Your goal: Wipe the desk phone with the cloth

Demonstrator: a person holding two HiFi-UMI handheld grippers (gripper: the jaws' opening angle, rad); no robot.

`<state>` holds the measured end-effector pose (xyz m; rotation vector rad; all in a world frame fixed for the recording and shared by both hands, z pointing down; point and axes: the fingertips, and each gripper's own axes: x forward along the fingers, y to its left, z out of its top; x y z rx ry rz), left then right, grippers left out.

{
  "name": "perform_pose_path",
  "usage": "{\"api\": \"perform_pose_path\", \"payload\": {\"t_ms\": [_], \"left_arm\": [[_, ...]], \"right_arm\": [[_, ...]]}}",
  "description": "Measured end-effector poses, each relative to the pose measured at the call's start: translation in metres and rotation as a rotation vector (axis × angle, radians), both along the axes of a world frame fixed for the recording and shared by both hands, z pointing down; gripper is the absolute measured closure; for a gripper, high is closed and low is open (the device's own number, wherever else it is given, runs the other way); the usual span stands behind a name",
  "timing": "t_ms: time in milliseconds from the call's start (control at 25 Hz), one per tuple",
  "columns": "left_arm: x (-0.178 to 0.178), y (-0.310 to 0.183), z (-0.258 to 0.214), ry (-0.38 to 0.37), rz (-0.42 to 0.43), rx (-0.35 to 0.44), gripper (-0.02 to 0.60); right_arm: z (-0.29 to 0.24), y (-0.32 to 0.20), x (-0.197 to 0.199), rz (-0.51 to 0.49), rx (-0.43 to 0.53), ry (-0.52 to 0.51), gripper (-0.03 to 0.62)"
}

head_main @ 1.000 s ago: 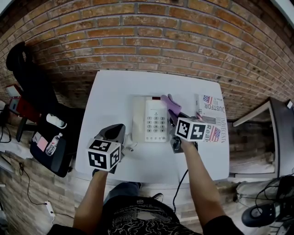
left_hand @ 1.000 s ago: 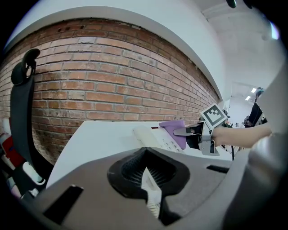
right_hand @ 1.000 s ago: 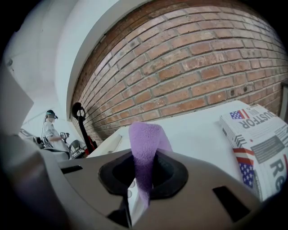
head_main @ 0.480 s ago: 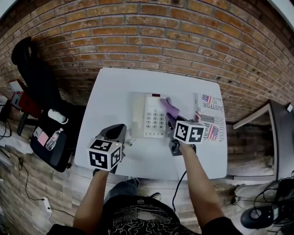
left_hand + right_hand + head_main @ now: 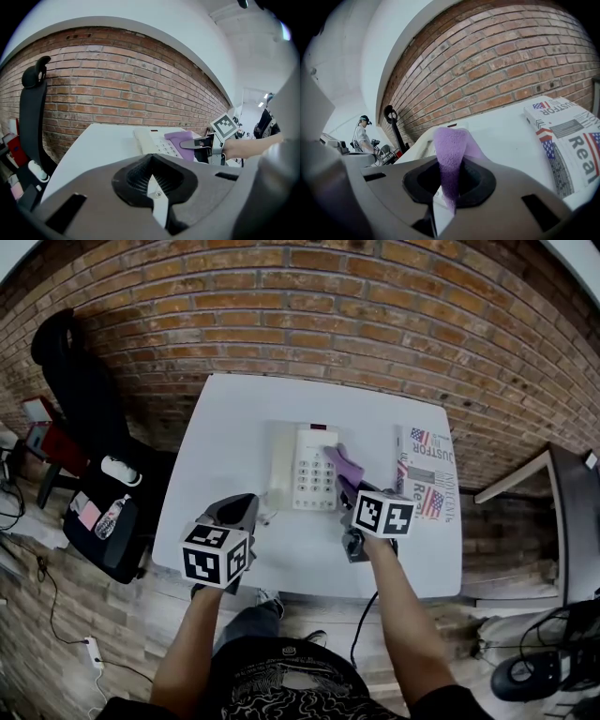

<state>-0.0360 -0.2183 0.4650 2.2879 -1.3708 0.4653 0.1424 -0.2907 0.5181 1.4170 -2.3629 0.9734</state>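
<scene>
A white desk phone (image 5: 302,468) lies in the middle of the white table (image 5: 225,427), handset on its left, keypad on its right. My right gripper (image 5: 350,487) is shut on a purple cloth (image 5: 343,464), which rests against the phone's right edge beside the keypad. In the right gripper view the cloth (image 5: 451,152) rises out of the shut jaws of the right gripper (image 5: 450,174) and hides part of the phone (image 5: 427,145). My left gripper (image 5: 244,510) hovers near the phone's near-left corner, shut with nothing in it. The left gripper view shows the phone (image 5: 152,142), cloth (image 5: 180,140) and left gripper (image 5: 151,164).
Folded newspapers (image 5: 427,479) lie along the table's right side. A black office chair (image 5: 75,395) stands left of the table, with a brick wall (image 5: 309,324) behind. A coiled phone cord (image 5: 264,517) sits by the left gripper. A person (image 5: 360,133) stands far off.
The right gripper has drawn the cloth toward me along the phone's right side, from the top corner down beside the keypad. The left gripper has stayed in place.
</scene>
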Motion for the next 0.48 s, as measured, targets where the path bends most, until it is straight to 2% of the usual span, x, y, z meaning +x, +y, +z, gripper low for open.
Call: {"api": "perform_pose_path", "payload": {"t_ms": [480], "left_arm": [[0.001, 0.029, -0.003, 0.007, -0.009, 0.006, 0.575]], "right_arm": [[0.005, 0.033, -0.004, -0.007, -0.005, -0.022, 0.548]]}}
